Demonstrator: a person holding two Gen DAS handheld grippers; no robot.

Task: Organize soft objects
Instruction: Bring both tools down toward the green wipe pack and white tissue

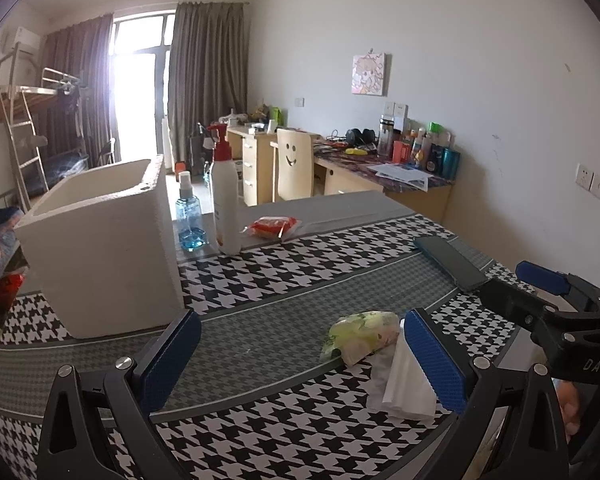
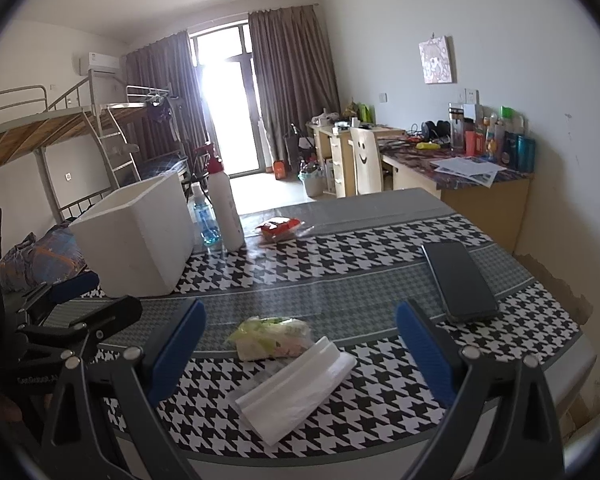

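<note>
A green-and-white tissue pack (image 1: 360, 334) (image 2: 272, 336) lies on the houndstooth tablecloth, with a stack of white folded tissues (image 1: 404, 384) (image 2: 296, 392) touching its near side. My left gripper (image 1: 306, 360) is open, and the pack and tissues lie just inside its right finger. My right gripper (image 2: 302, 354) is open too, with both items on the cloth between its fingers. Each gripper shows at the edge of the other's view, as the right gripper (image 1: 516, 288) and the left gripper (image 2: 76, 296). A red soft packet (image 1: 272, 226) (image 2: 280, 228) lies farther back. Nothing is held.
An open white foam box (image 1: 100, 240) (image 2: 136, 236) stands at the left of the table (image 1: 260, 332). Beside it are a white pump bottle (image 1: 225, 200) (image 2: 224, 208) and a blue spray bottle (image 1: 189, 216) (image 2: 206, 220). A dark phone (image 1: 450, 262) (image 2: 460, 280) lies at the right.
</note>
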